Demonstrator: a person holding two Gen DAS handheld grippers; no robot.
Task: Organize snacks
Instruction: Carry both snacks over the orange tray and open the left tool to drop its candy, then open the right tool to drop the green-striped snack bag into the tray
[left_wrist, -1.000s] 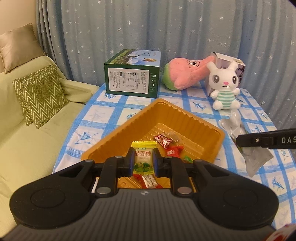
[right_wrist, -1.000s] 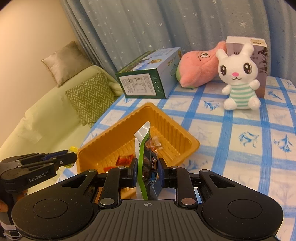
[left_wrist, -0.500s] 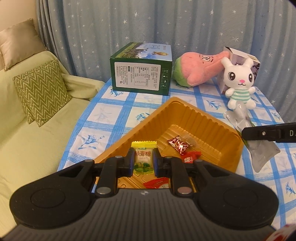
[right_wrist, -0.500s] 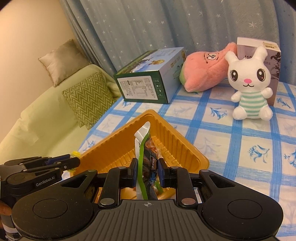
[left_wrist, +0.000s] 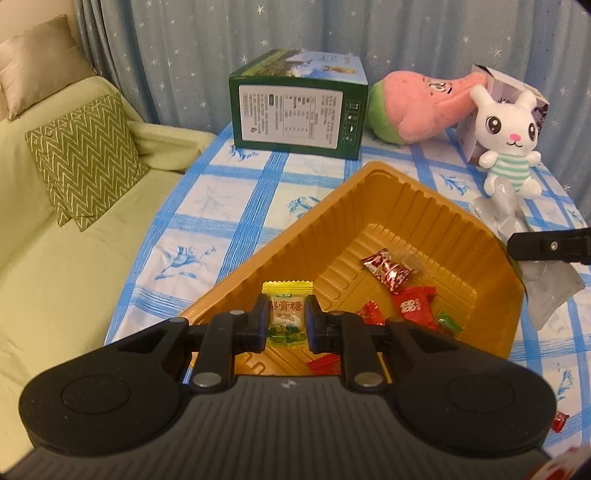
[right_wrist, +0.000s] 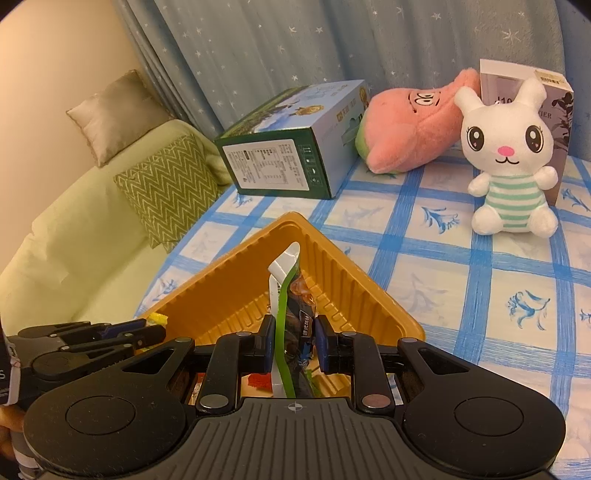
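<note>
We're over the table (right_wrist: 461, 258) with its blue-checked cloth, and the big orange tray (left_wrist: 424, 206) sits at its near-left corner, one side close to the table's edge above the sofa (left_wrist: 55, 258). That's our first worry: a nudge from either tool on that thin plastic wall could skid the tray toward the edge.

Inside the tray we see a few red-wrapped candies (left_wrist: 413, 302) already lying on the floor. If we drop from this height, a light packet may bounce on the ribbed bottom or glance off the rim and land on the cloth.

The right tool (right_wrist: 293, 349) is clenched on a tall green-and-white packet (right_wrist: 282, 295) held edge-on above the tray. It's long and floppy, so on release it could tip over the wall instead of lying flat.

The left tool (left_wrist: 286, 323) is clamped on a small yellow candy (left_wrist: 286, 314), poised above the tray's near side. The wrapper is slick and pinched low; it might cling to a pad when we let go.

The two tools are near each other, so a clash is possible.
</note>
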